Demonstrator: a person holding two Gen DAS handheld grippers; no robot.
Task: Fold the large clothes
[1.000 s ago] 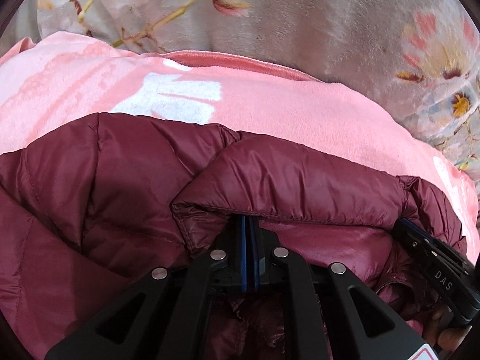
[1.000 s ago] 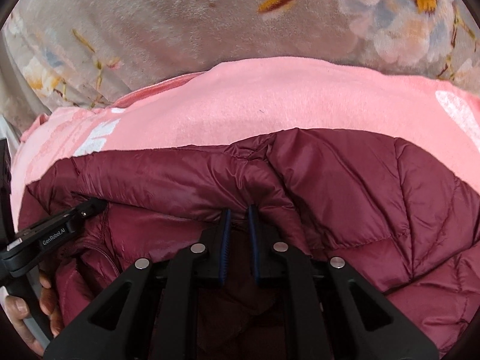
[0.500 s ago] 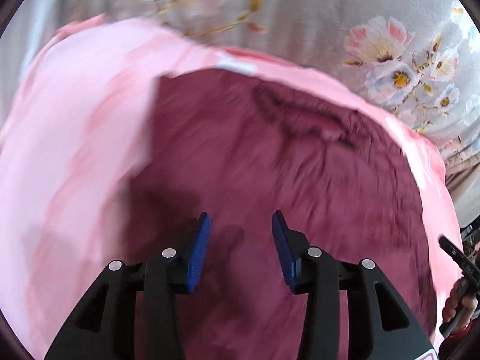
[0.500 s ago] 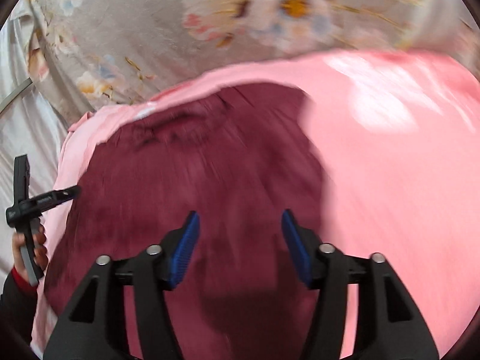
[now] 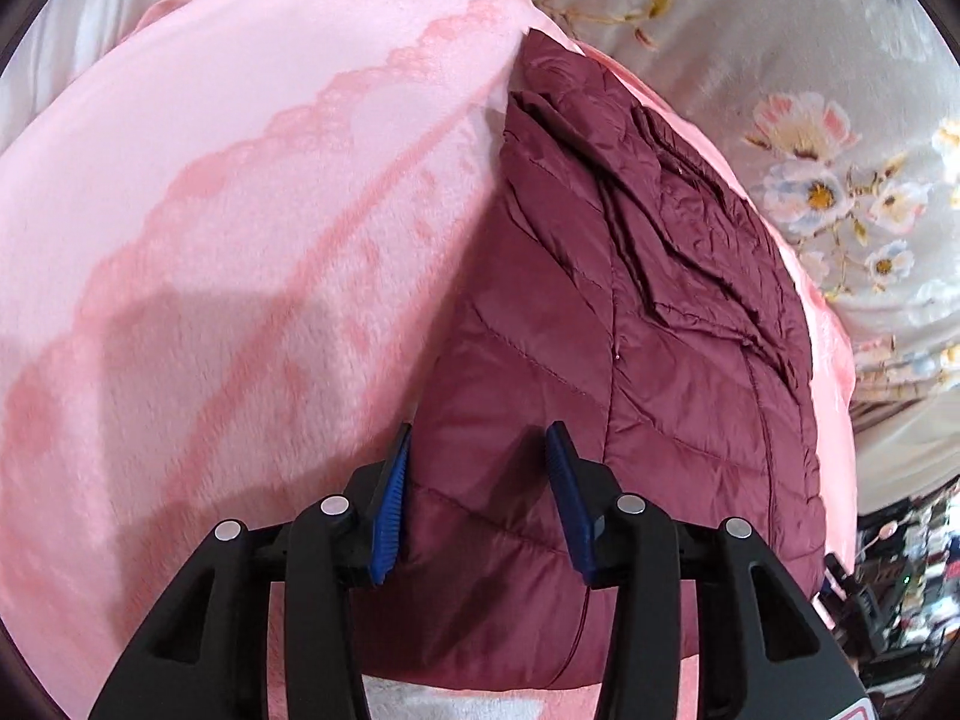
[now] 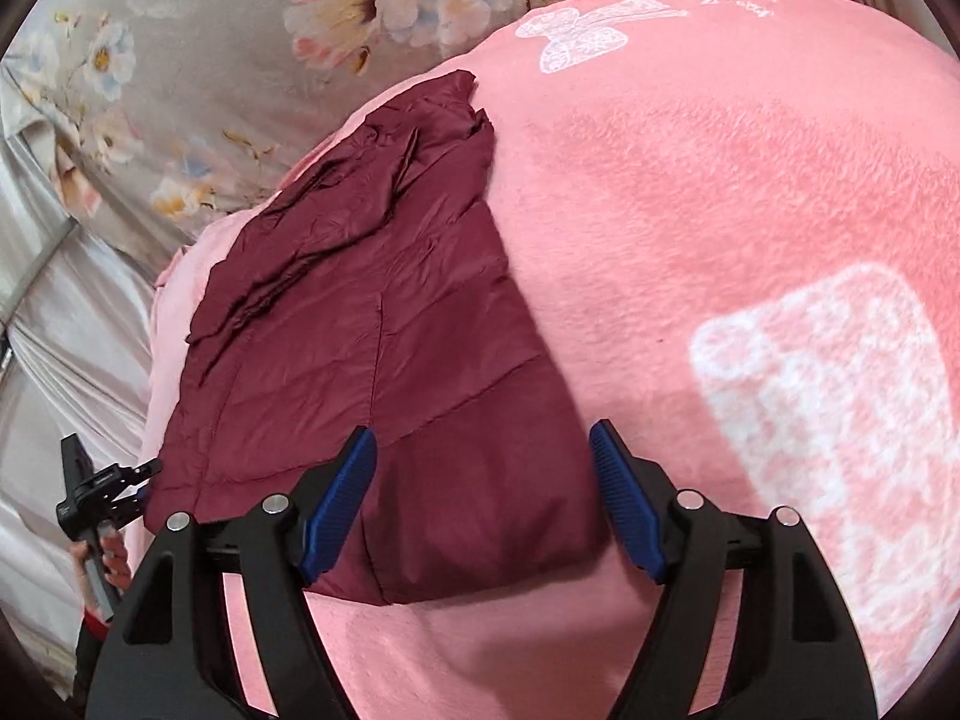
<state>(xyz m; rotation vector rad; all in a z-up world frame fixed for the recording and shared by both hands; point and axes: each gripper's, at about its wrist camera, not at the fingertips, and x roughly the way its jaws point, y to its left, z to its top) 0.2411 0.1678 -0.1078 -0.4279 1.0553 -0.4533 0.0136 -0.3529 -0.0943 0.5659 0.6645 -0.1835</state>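
A maroon quilted puffer jacket (image 5: 648,324) lies folded into a compact rectangle on a pink fleece blanket (image 5: 240,240). It also shows in the right wrist view (image 6: 384,348). My left gripper (image 5: 479,492) is open and empty, hovering over the jacket's near left corner. My right gripper (image 6: 483,492) is open and empty, hovering over the jacket's near right corner. The left gripper also shows in the right wrist view (image 6: 105,495), held in a hand at the far left.
The pink blanket (image 6: 720,240) has white lace-pattern prints and lies on a grey floral bedspread (image 5: 840,120). Pale silky sheet (image 6: 66,330) lies at the left. Dark clutter (image 5: 900,600) sits beyond the bed at the lower right.
Both grippers held the jacket's folded edge one second ago. They let go, opened and pulled back and up. The jacket now lies flat in its folded shape.
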